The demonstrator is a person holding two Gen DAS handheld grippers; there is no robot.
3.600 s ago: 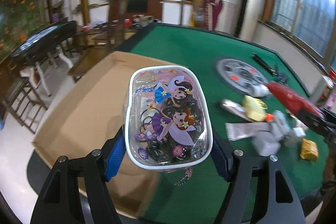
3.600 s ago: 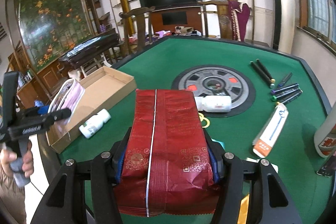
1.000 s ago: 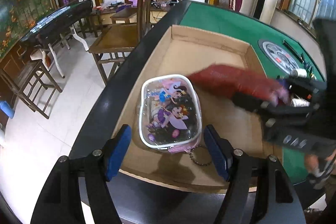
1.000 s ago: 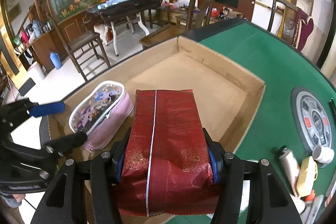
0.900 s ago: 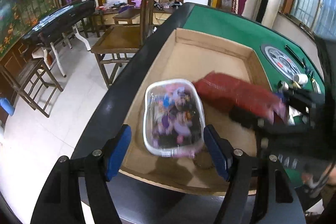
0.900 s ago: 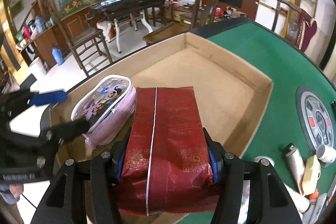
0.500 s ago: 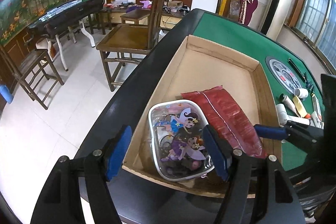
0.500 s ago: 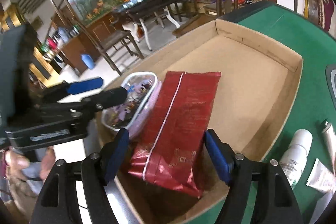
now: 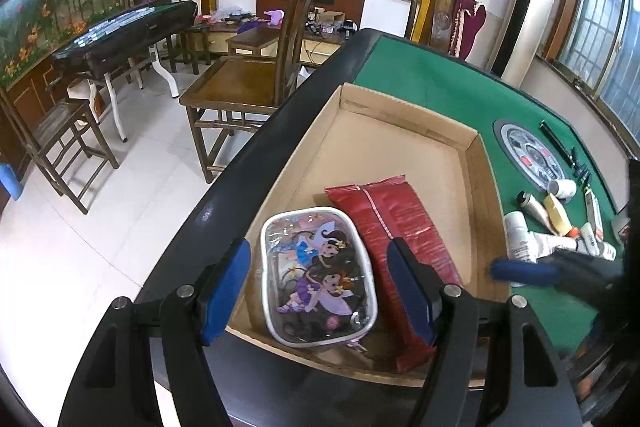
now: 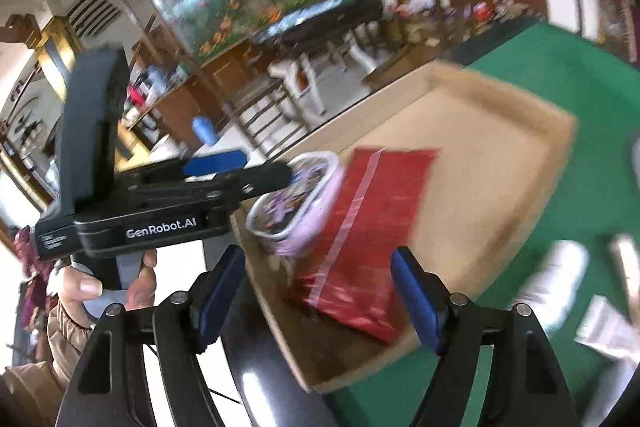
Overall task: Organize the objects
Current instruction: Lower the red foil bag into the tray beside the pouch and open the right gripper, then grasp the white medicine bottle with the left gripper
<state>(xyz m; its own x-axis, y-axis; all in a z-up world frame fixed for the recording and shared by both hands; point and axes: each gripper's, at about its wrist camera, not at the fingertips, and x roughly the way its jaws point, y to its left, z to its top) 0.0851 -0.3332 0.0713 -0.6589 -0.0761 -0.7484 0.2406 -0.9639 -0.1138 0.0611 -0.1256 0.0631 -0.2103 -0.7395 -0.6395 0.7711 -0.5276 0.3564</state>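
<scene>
A clear pouch with fairy pictures (image 9: pixel 318 275) lies in the near corner of a shallow cardboard box (image 9: pixel 476 187). A red foil packet (image 9: pixel 400 227) lies flat beside it, on its right. My left gripper (image 9: pixel 318 287) hangs open over the pouch, with a gap at each blue pad. In the right wrist view my right gripper (image 10: pixel 318 295) is back from the box (image 10: pixel 500 167), its jaws opening with nothing pressed between them. The red packet (image 10: pixel 360 227) and pouch (image 10: pixel 296 203) lie beyond it. A hand holds the left gripper (image 10: pixel 240 167) at the left.
Bottles and tubes (image 9: pixel 540 223), a round grey disc (image 9: pixel 528 155) and pens (image 9: pixel 560 147) lie on the green felt right of the box. The table's black rim (image 9: pixel 224 199) runs along the box's left side. A wooden chair (image 9: pixel 256 75) stands beyond it.
The right gripper has let go of the red packet, which now lies in the box beside the pouch, and has drawn back with wider jaws. The left gripper stays open over the released pouch.
</scene>
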